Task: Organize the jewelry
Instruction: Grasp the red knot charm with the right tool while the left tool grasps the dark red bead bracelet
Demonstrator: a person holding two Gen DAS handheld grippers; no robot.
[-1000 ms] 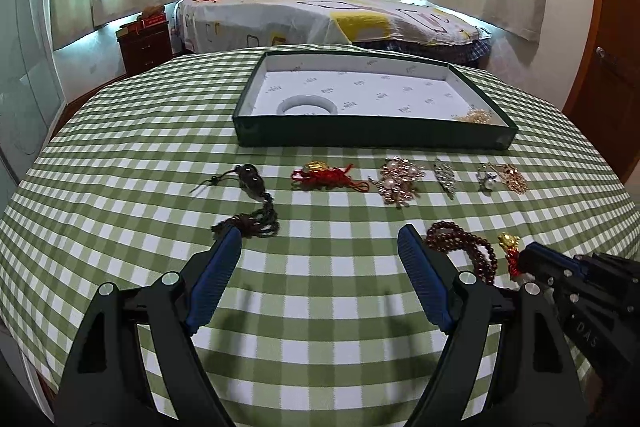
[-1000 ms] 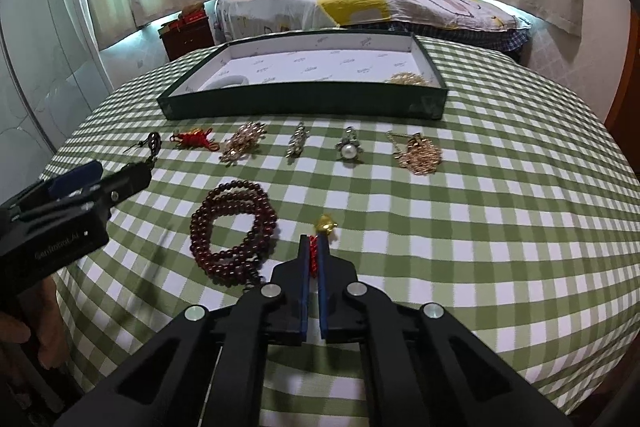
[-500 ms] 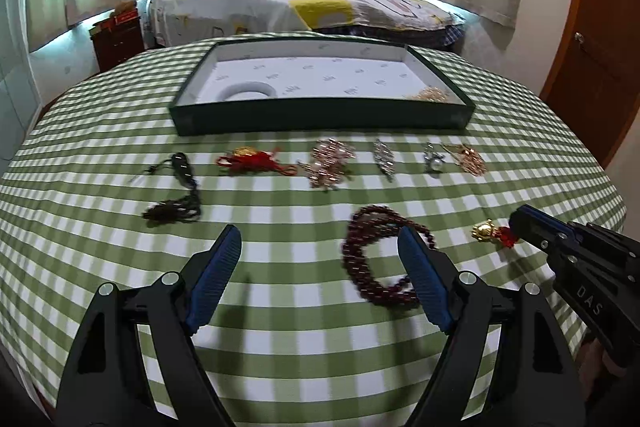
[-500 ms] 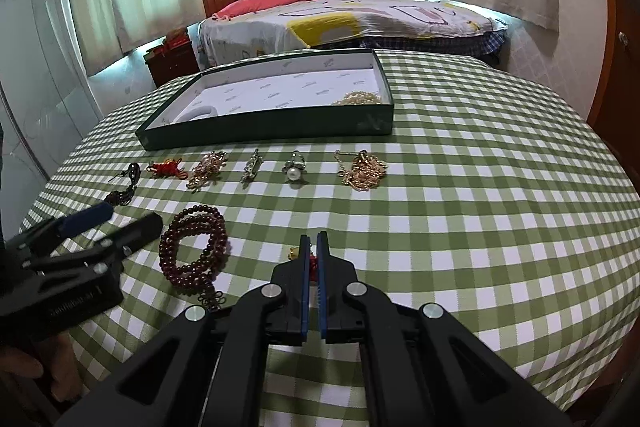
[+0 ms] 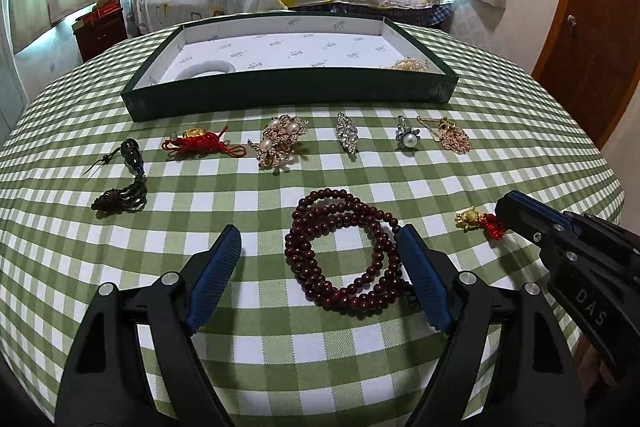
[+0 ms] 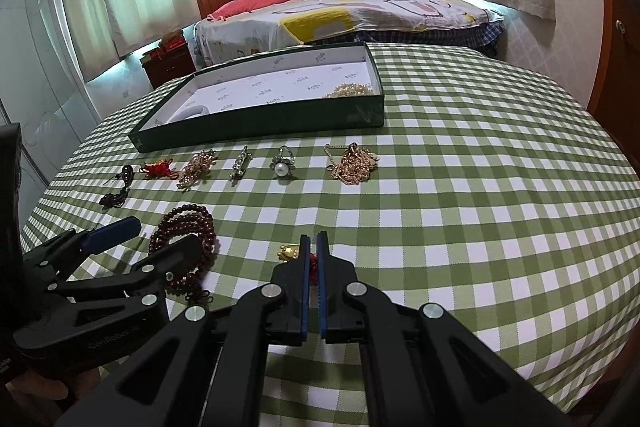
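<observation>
A coil of dark red beads [image 5: 344, 247] lies on the checked tablecloth, and my left gripper [image 5: 318, 235] hangs open over it, its right pad beside the coil's right edge. My right gripper [image 6: 314, 241] is shut on the red cord [image 5: 493, 225] of a small gold charm [image 6: 289, 251], low over the cloth at the right; I cannot tell whether the charm touches the cloth. In the left wrist view the right gripper [image 5: 505, 207] comes in from the right edge. The dark green tray [image 5: 288, 93] holds a white bangle [image 5: 206, 69] and a gold piece [image 5: 410, 65].
In front of the tray lies a row: a dark pendant with tassel [image 5: 128, 179], a red knot [image 5: 200, 145], a pearl brooch [image 5: 280, 143], a silver brooch [image 5: 347, 133], a pearl ring [image 5: 407, 139] and a gold chain [image 5: 452, 137]. A bed stands behind the table.
My left gripper has swung right and down, from near the dark pendant to over the red beads. The right gripper stays shut on the charm's cord and has shifted slightly.
</observation>
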